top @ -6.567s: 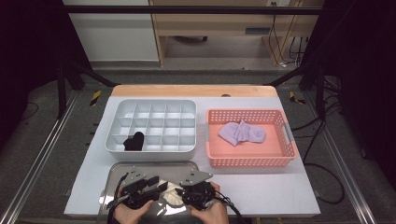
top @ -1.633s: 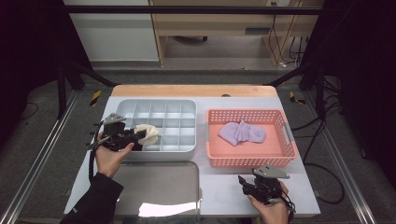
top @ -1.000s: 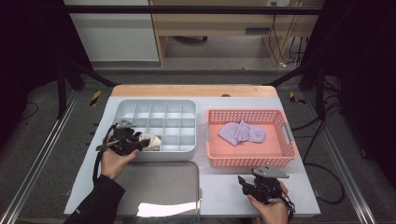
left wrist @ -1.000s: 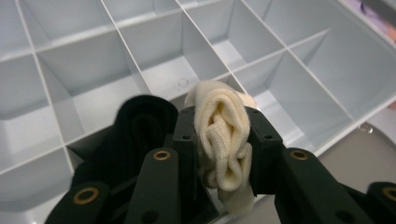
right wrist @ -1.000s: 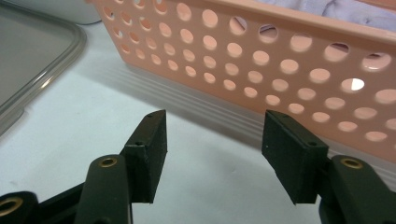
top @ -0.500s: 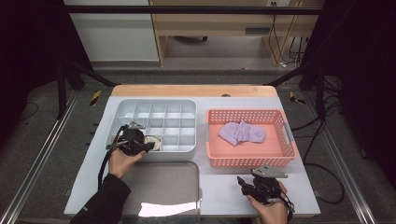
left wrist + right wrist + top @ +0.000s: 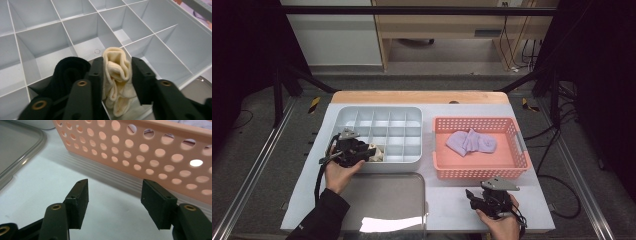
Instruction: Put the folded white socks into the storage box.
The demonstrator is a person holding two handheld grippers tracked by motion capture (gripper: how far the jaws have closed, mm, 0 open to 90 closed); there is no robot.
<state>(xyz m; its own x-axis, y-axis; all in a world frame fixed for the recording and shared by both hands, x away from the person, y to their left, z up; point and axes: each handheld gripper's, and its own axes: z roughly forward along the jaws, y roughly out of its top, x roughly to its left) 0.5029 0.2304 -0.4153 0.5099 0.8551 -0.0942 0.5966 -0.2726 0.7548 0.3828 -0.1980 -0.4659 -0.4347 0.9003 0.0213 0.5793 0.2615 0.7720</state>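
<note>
left gripper [image 7: 117,75] jaws closing on cream sock [image 7: 117,82], sitting in divided tray [image 7: 82,32] front cell | black sock [image 7: 66,75] lying left of jaws (neighbouring cell) | right gripper [image 7: 113,202] jaws gaping empty, pointing at pink basket [image 7: 150,152] over table [image 7: 50,187]

The rolled sock [image 7: 117,75] was cream, its neighbour sock [image 7: 65,75] black. The divided tray [image 7: 100,30] was pale grey. The perforated basket [image 7: 512,170] was salmon pink and held lilac socks [image 7: 471,142].

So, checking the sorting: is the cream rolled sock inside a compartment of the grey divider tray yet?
In: the cream rolled sock sits in a front-row compartment between the left gripper jaws.
</note>
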